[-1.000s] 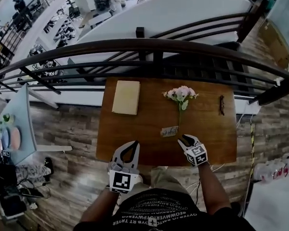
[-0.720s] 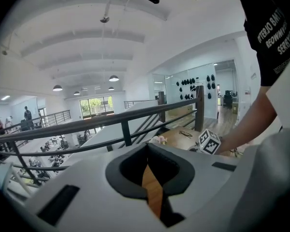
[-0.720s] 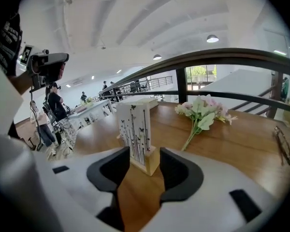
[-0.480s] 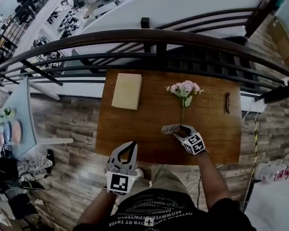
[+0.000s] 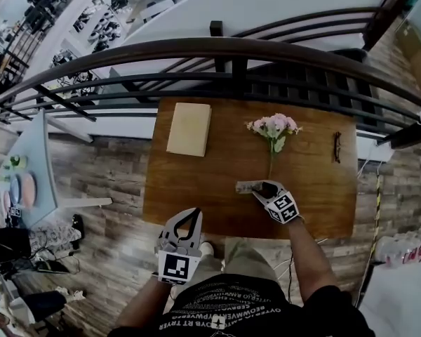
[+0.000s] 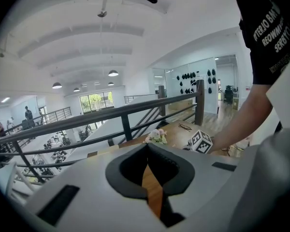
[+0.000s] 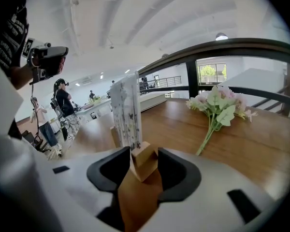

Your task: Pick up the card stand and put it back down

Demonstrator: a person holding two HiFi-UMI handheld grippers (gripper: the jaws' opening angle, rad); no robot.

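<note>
The card stand [image 5: 247,186], a small wooden block holding an upright printed card, is on the brown table [image 5: 196,188] just in front of the flower stem. In the right gripper view its block [image 7: 144,159] fills the gap between the pads, with the card [image 7: 126,109] rising above it. My right gripper [image 5: 265,188] has just been closing and its jaws now grip the block on both sides. My left gripper [image 5: 194,215] hangs at the table's near edge, left of the stand, shut and empty, with only table showing past its tips [image 6: 147,151].
A bunch of pink flowers [image 5: 274,127] lies behind the stand. A tan book [image 5: 189,128] lies at the back left and a pair of glasses [image 5: 337,147] at the back right. A dark railing [image 5: 231,48] runs along the table's far side.
My right gripper moved forward and down from the table's front edge to the card stand and now has its block between the jaws. The left gripper stayed near the front edge.
</note>
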